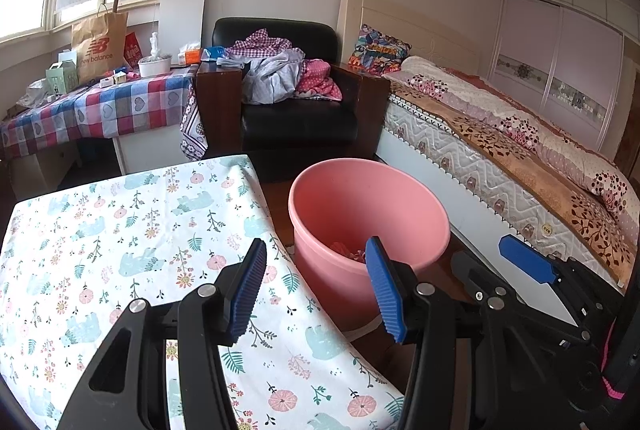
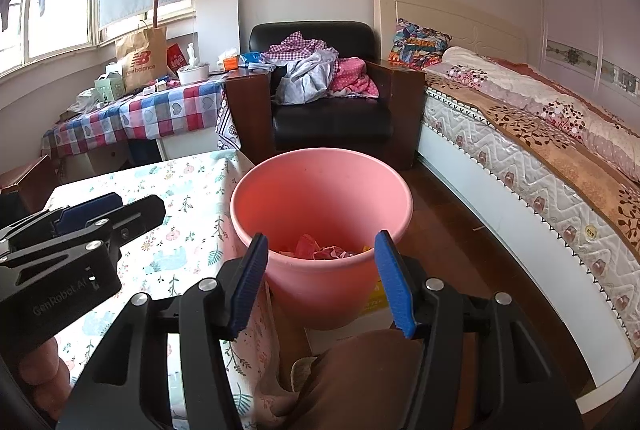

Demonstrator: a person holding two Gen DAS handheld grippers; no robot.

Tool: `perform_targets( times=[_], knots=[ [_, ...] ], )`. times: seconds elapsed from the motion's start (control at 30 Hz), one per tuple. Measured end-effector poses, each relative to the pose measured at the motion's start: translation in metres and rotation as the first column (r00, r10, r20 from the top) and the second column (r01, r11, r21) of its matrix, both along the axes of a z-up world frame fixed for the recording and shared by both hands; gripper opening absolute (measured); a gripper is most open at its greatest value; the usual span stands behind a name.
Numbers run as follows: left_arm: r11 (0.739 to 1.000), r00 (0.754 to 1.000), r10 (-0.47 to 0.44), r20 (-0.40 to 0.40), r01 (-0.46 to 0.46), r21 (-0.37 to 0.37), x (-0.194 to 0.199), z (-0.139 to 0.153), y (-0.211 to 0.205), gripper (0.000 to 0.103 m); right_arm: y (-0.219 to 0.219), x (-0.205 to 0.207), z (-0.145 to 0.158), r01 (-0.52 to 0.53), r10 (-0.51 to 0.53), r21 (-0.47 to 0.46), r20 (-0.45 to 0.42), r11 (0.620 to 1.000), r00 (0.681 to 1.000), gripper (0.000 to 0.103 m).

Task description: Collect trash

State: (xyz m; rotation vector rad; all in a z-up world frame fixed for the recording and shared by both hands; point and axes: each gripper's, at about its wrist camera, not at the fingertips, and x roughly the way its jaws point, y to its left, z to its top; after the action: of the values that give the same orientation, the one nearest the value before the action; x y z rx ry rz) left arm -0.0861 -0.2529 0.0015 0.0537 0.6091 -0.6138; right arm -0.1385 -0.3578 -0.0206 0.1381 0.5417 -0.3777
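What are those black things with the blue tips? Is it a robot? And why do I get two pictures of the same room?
It is not a robot. A person holds one claw in each hand, and each claw carries a small camera looking forward along its two blue fingers. One picture comes from the left claw, the other from the right claw. Both claws are open and hold nothing. The left one is above a table with a flowery cloth, and no trash shows on it. Between the table and the bed stands a pink bucket with some crumpled trash at the bottom. The right claw is close to its rim.
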Motion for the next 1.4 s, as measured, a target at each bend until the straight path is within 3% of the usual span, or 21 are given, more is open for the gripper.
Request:
perform_targets(
  times=[1.4],
  knots=[
    [0.999, 1.000, -0.007, -0.030, 0.009, 0.037, 0.005, -0.021, -0.003, 0.051, -0.004, 0.004, -0.023, -0.003, 0.004, 0.018, -0.035, 1.000, 0.999, 0.056]
  ],
)
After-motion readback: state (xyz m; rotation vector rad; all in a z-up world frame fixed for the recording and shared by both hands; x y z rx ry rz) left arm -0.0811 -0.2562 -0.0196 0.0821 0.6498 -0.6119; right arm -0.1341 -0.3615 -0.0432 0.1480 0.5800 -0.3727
